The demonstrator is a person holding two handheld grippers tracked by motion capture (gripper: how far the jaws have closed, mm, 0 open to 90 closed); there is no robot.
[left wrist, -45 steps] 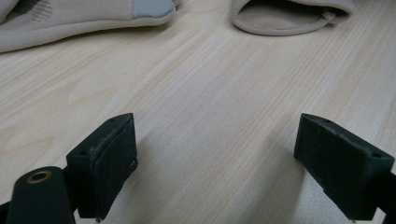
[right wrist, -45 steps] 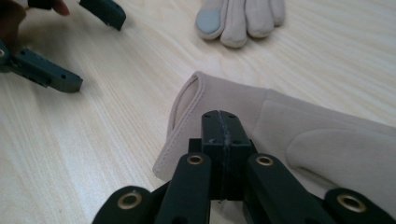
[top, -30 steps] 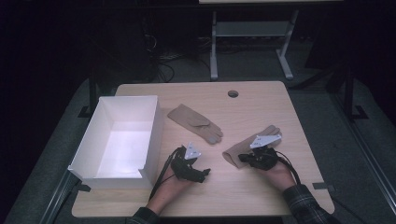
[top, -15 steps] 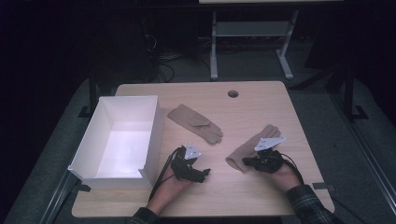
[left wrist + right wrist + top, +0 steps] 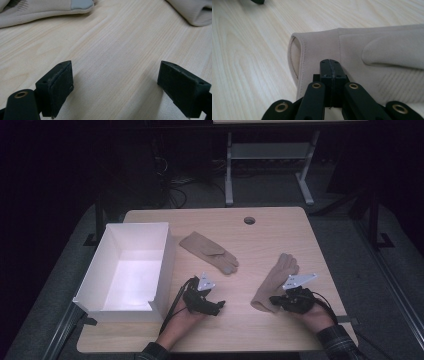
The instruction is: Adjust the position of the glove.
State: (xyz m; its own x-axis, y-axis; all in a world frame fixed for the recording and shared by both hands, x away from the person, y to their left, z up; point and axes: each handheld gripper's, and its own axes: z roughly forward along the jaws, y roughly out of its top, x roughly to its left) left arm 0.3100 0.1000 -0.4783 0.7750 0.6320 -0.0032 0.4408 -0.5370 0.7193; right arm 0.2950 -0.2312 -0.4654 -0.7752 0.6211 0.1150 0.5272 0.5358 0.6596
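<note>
1. Beige suede-like glove is lying lower right on the tabletop; right gripper fingers are pressing together at its cuff.
2. Left gripper fingers are standing apart over bare woodgrain.

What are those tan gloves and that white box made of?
The gloves look like soft matte suede or brushed fabric: stitched seams, no shine. The white box seems thin plastic or coated card, with smooth, flat walls; I cannot tell which.

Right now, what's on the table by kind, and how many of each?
Beige gloves: 2, one mid-table, one at the right gripper
White box: 1
Total: 3
</note>
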